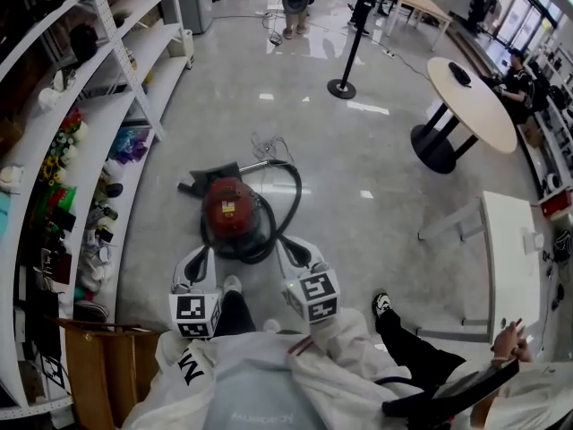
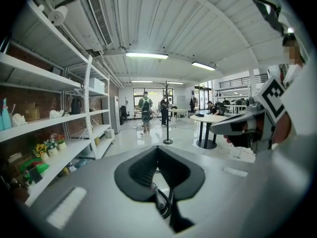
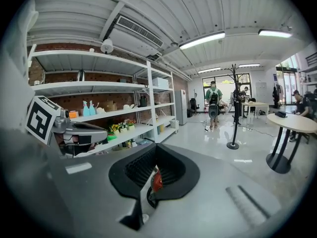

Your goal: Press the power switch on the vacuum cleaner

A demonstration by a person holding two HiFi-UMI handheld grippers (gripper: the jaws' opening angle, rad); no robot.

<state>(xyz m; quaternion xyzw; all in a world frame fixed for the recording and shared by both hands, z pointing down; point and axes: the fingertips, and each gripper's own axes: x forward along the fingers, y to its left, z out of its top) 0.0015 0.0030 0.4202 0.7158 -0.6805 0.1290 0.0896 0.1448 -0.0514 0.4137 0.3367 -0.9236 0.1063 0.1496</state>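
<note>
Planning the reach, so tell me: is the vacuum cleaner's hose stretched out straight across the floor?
No, the black hose curls in a loop around the red canister vacuum cleaner.

Head camera looks steeply down from above onto the vacuum cleaner point(image 1: 231, 209), close below; cameras on the left gripper point(image 1: 205, 253) and right gripper point(image 1: 286, 244) ride low, facing level down the hall; all three share the shelves point(image 1: 148, 38) and round table point(image 1: 474, 101).
</note>
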